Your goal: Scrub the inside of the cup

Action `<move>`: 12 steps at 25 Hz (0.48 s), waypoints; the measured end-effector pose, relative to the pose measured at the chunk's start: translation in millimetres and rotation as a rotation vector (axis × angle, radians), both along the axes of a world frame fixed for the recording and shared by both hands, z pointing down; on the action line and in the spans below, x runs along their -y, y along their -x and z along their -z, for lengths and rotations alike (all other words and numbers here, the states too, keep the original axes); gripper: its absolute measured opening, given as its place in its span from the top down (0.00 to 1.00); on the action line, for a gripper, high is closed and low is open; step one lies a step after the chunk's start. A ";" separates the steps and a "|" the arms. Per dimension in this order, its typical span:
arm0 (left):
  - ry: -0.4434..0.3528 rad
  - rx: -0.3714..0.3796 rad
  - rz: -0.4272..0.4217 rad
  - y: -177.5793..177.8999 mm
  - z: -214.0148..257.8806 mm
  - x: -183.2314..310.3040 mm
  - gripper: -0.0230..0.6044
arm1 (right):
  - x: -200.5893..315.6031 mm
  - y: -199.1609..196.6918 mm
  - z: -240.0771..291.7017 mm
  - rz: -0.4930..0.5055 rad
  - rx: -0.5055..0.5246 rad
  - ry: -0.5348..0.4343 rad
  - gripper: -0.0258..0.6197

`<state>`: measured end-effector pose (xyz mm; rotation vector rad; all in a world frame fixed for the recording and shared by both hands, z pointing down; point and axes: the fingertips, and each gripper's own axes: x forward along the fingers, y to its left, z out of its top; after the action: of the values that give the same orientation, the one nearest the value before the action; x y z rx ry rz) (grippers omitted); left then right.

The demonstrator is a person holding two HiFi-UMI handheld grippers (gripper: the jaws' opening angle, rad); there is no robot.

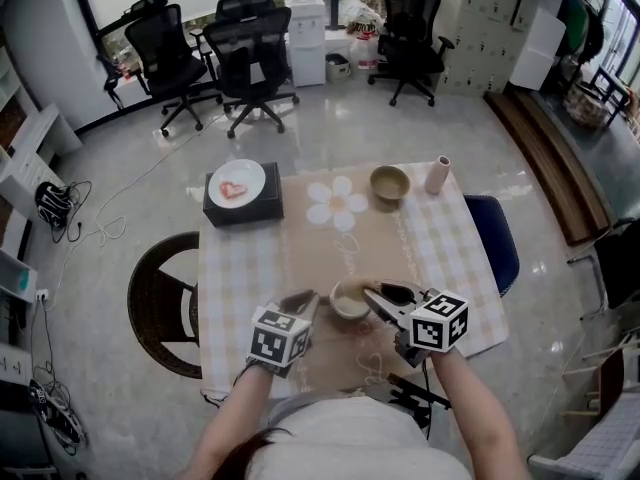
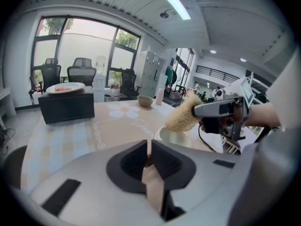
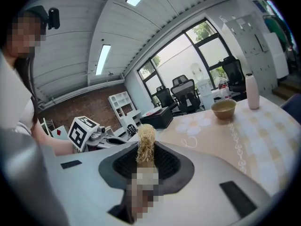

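The counter fills the middle of the head view, covered by a checked cloth with a tan runner and a white flower printed on it. Office chairs stand on the floor beyond it, well apart from the work. At the far left of the counter is a black box, and a white plate lies on top of it. At the far side sit a tan bowl and, just beside it, an upright pale pink bottle.

The left gripper and the right gripper meet at the near edge, one on each side of the cup. The cup, pale and open-topped, stands upright on the runner between them.

In the left gripper view the jaws are drawn together with only a thin slit left. A brown sliver shows in that slit, possibly just the runner beneath, and the cup lies ahead and to the right of them.

In the right gripper view the jaws are clamped on a straw-coloured scrubber, which stands up from between them. From the left gripper view that scrubber hangs over the cup's rim, its tip at the opening.
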<state>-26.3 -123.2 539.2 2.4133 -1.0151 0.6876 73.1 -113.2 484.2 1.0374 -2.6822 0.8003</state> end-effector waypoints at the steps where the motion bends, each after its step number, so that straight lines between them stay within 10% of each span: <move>1: -0.023 -0.008 -0.004 -2.1 6.0 2.5 0.91 | 0.5 0.9 0.7 0.005 -0.013 -0.009 0.84; 12: -0.238 -0.081 -0.061 -29.3 77.1 19.7 0.94 | 6.8 0.5 41.2 -0.010 -0.161 -0.160 0.85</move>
<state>3.0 -142.9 462.1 2.6627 -1.0464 0.5081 72.6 -120.1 443.0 1.0993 -2.6389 0.4863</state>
